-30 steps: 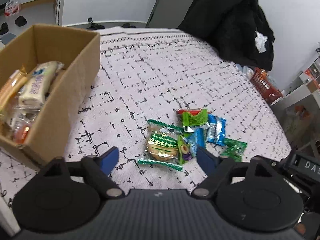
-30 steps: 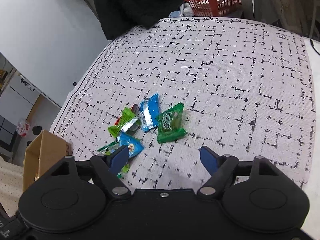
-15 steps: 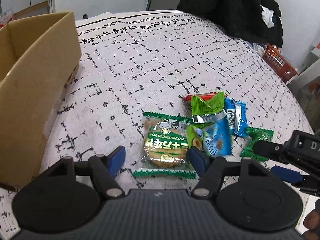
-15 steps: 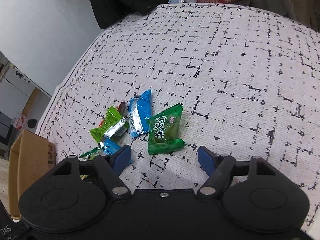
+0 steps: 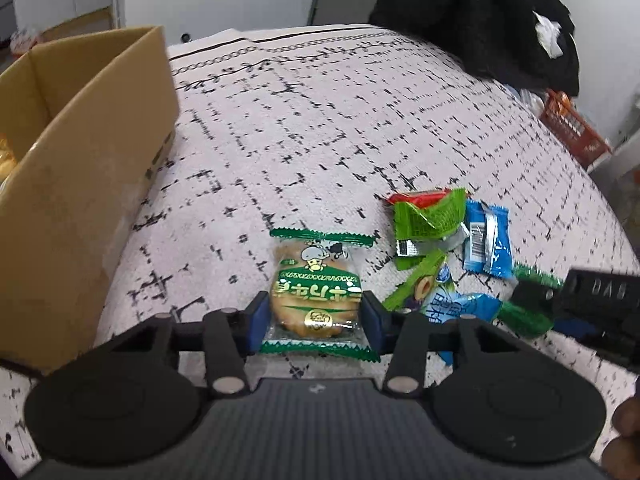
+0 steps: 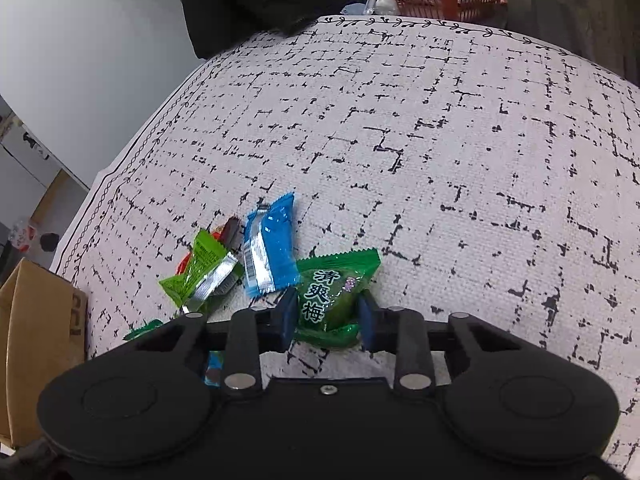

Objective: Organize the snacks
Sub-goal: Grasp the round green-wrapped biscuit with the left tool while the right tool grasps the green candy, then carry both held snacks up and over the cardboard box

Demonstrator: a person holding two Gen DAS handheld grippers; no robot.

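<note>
A: Between your left gripper's (image 5: 314, 318) blue pads lies the biscuit pack (image 5: 316, 294), its near half inside the jaws and its far crimped edge sticking out ahead. The jaws are closing, and both pads look to be touching the wrapper's sides already, so I'd call it gripped or a hair short of it.

B: And how far along are you overall?

A: Early to middling, I'd judge. The box (image 5: 80, 152), out past your left jaw, shows something pale inside at the frame's edge, but its contents are mostly out of view. On the cloth (image 5: 320, 132) a handful of packets are still loose.

B: Which ones?

A: Beyond your left gripper's right jaw: a red packet (image 5: 420, 199) under a light-green wrapper (image 5: 430, 218), a blue sachet (image 5: 486, 240), and a pale-blue packet (image 5: 452, 300) just beside that jaw.

B: The other hand?

A: Your right gripper (image 6: 326, 318) has the plum candy (image 6: 332, 294) between its pads, the lower half squeezed in and its top edge fanning out ahead. Those jaws are closing too, narrow now, and the wrapper bulges where the pads press.

B: So what's left?

A: Lift both and carry them to the box, then come back for the loose ones off the left jaw. Neither pack has left the cloth yet.
</note>
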